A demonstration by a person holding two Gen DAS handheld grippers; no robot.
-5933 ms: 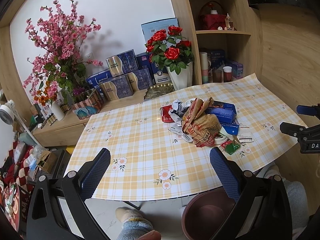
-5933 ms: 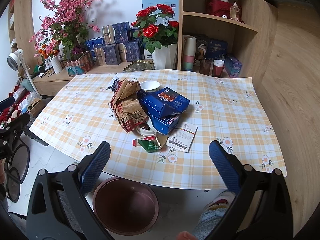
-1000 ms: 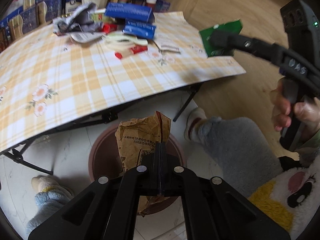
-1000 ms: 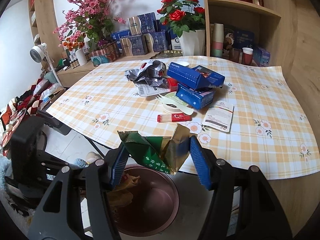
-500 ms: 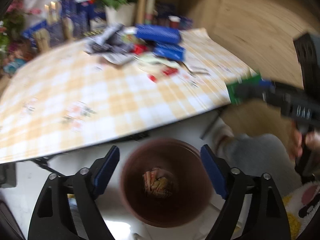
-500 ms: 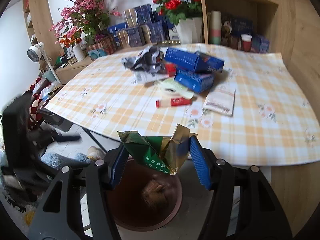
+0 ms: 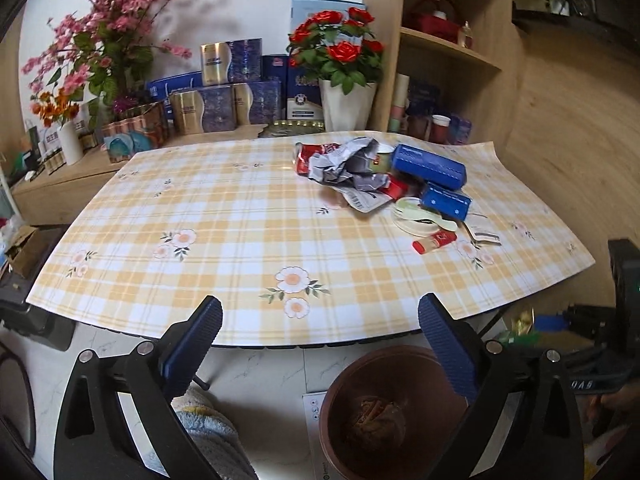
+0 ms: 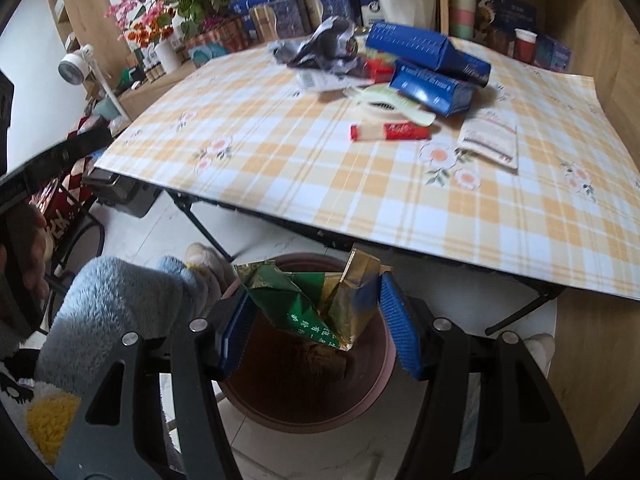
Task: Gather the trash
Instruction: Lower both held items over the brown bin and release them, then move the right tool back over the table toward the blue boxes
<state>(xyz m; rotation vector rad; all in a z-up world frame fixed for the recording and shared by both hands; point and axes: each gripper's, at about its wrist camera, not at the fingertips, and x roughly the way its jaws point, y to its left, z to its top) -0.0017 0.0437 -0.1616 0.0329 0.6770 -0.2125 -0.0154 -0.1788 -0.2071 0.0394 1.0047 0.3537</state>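
My left gripper is open and empty, held in front of the table's near edge. The brown bin stands on the floor below, with a crumpled brown paper bag inside. My right gripper is shut on a green and gold wrapper, right above the bin. More trash lies on the table: a crumpled grey wrapper, two blue boxes, a red tube, a white lid and a paper packet.
The table has a yellow plaid cloth. Behind it are a vase of red roses, pink blossoms, gift boxes and a wooden shelf. A person's blue fluffy slipper is beside the bin.
My left gripper let the brown paper bag fall into the bin, opened, and rose to face the table. My right gripper moved down over the bin with the green wrapper.
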